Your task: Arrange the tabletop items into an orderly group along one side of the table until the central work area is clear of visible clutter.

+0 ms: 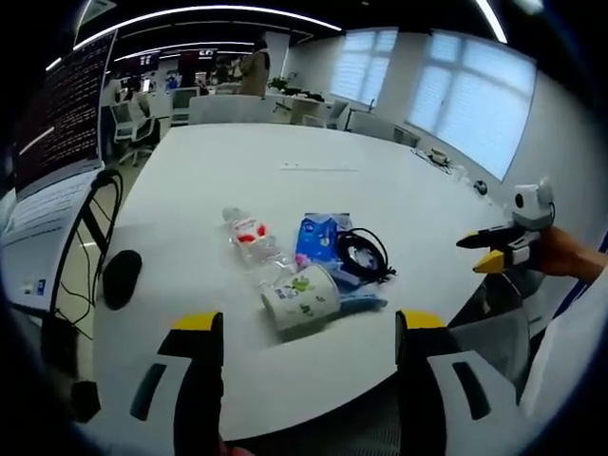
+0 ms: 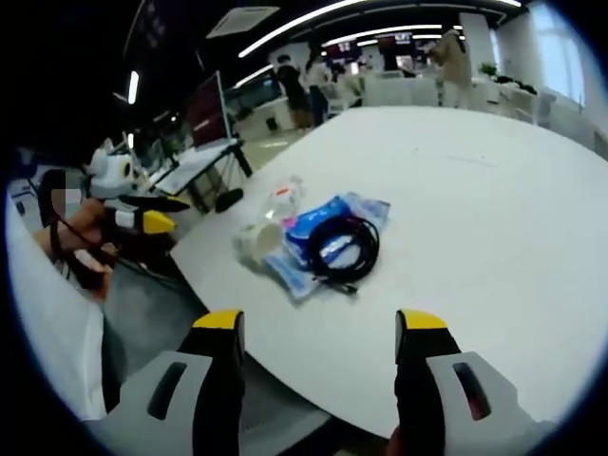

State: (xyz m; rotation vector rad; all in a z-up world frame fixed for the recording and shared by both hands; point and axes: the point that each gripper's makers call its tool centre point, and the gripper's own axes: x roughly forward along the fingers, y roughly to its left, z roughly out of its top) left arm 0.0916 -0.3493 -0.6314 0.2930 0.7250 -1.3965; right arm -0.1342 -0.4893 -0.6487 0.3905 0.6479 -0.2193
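My left gripper has jaws apart, nothing between them, held short of the table edge. Right gripper same: jaws wide, empty.

Clutter sits mid-frame in the left gripper view, near the close edge of the white table: clear plastic bottle lying on its side w/ red label, white paper cup tipped over just below it, blue soft pack to the right, black coiled cable resting on the pack. In the right gripper view the same pile is center-left, cable on top of pack, cup at its left, bottle above.

My guess on handling:
- Bottle: light, looks near empty, smooth, will roll; pinch at neck or across the label.
- Cup: v. light, crushes easily; take the rim gently.
- Pack: soft, floppy; grab an edge & drag.
- Cable: limp, loops may spill; pinch through the bundle where strands cross.

Black mouse-like object sits apart at left of the left gripper view, near a monitor stand.
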